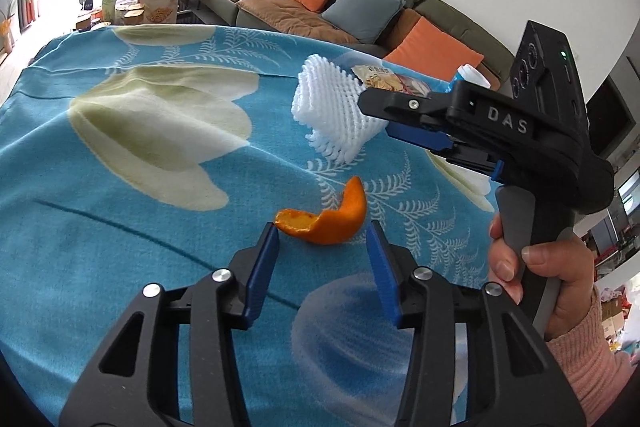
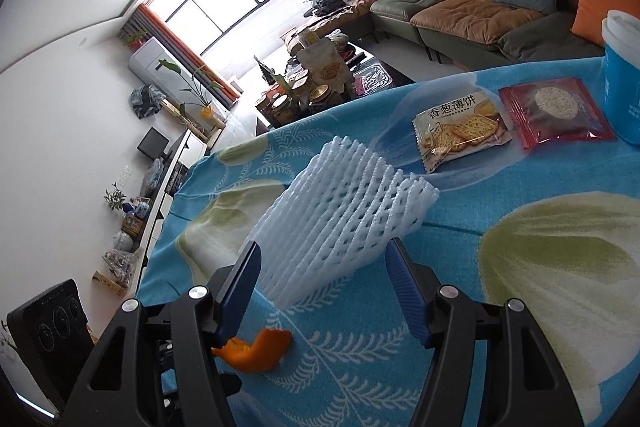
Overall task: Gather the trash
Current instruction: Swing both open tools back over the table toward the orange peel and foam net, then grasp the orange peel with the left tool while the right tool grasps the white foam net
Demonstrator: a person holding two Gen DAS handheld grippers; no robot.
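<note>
— Two pieces of litter, two sets of tongs: what is each one lined up on?

— On a surface (image 1: 100,187) draped in a blue cloth printed with pale flowers and white ferns, the left tongs (image 1: 324,239) stand spread either side of a curled orange tangerine peel (image 1: 324,223), pads not yet pressing it. The right tongs (image 2: 322,263) are spread wide around a white foam fruit net (image 2: 340,215), the near end of the net between the fingers and no pinch made.

— Where do they lie?

— In the left wrist view the peel sits just ahead of the fingertips, and the net is at one o'clock from it, well apart. Past the net, at one to two o'clock in the right wrist view, lie a yellow cracker packet (image 2: 460,131), a red biscuit packet (image 2: 556,115) and a blue-and-white tub (image 2: 622,79).

— How will they handle?

— Both look very light. The peel, bright outside and pithy within, seems leathery and springy; a hold across its thick curved middle should serve, since the thin raised tip may fold. The net, an open lattice of soft ribs standing in a loose roll, should crush easily, so the tongs will likely have to close far on its bunched edge.
</note>
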